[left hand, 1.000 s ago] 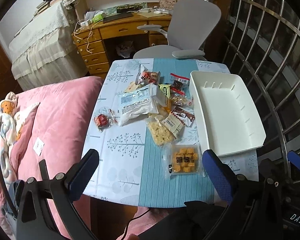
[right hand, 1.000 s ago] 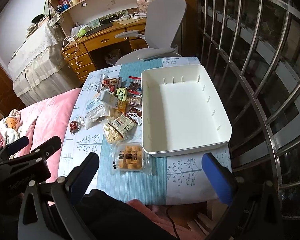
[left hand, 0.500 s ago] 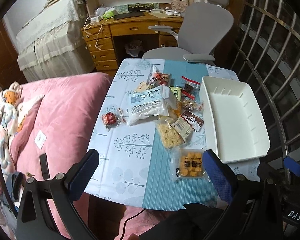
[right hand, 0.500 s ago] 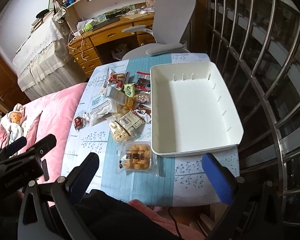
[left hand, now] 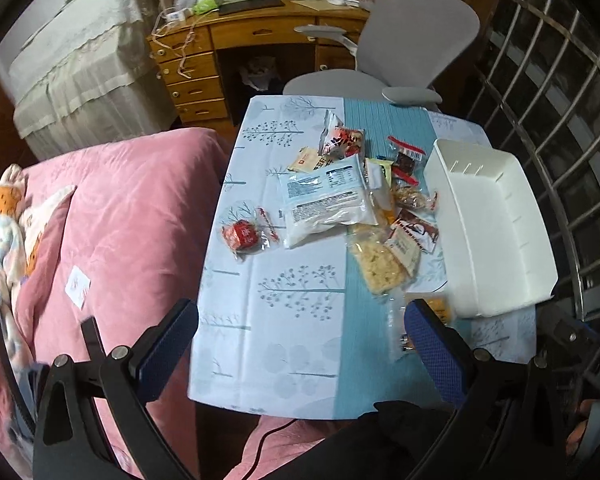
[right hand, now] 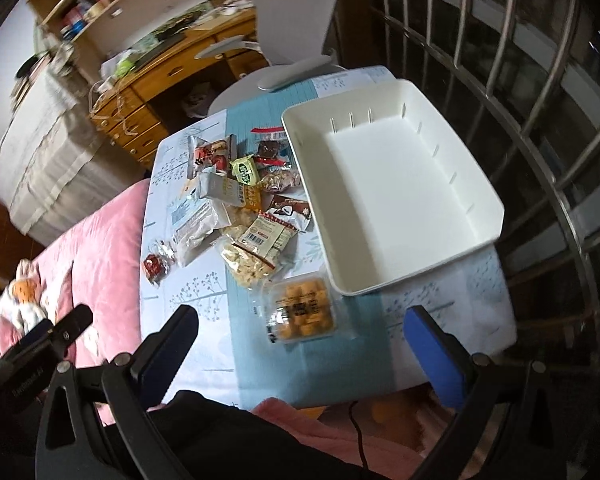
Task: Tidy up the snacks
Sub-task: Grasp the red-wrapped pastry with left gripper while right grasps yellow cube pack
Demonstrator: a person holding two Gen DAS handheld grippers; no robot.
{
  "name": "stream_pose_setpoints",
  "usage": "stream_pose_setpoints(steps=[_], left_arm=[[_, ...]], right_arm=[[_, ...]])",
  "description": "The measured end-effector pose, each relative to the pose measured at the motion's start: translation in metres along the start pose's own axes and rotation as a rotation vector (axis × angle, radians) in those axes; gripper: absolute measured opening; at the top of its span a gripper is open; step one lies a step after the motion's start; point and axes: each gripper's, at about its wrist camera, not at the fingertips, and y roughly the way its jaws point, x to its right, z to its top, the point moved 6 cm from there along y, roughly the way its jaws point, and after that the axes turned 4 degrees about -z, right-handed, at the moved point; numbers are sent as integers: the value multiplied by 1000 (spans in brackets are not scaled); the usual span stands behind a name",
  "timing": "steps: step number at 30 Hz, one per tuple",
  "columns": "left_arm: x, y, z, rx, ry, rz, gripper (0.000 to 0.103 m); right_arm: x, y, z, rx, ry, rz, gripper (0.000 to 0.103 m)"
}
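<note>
Both tongs, left (left hand: 300, 344) and right (right hand: 300, 340), spread wide, empty. Your next move: grab clear packet of orange puffs (right hand: 302, 311) just ahead, drop into empty white plastic bin (right hand: 392, 184).

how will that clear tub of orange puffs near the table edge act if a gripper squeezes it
The clear tub of orange puffs looks like thin moulded plastic, so it probably holds its shape but may dent or crackle under a hard pinch. Its glossy film top could be slippery. The pieces inside look airy, so it is likely light and may slide on the tablecloth if nudged.
</note>
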Motion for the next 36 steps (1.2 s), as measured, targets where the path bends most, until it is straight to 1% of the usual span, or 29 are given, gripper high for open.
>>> stream_pose_setpoints(steps=[5,9,12,15,18,24,26,28,32,36], left_arm=[[-24,14,15,-33,42,-57,102],[-44,29,24,-70,73,-115,102],[-60,46,29,-102,94,-147,102],[-76,65,30,-144,99,-151,102],[-92,86,32,-184,89,-161,102],[-109,131,34,-274,93,-189,100],[-114,144,34,-293,97,-165,100],[-117,163,35,-325,124,-119,100],[-120,192,35,-389,186,-59,100],[-117,221,38,-432,248,-50,100]], right_arm=[[-14,11,-8,-46,127,-4,103],[-19,19,-13,-85,263,-11,103],[-23,22,-15,-86,355,-20,103],[-25,25,-18,-84,443,-36,103],[-23,31,-25,-106,545,-37,103],[-11,56,-47,-206,701,-49,103],[-9,66,-53,-234,733,-53,103],[-7,77,-57,-258,746,-66,103],[0,102,-64,-306,803,-75,103],[9,128,-69,-340,896,-75,103]])
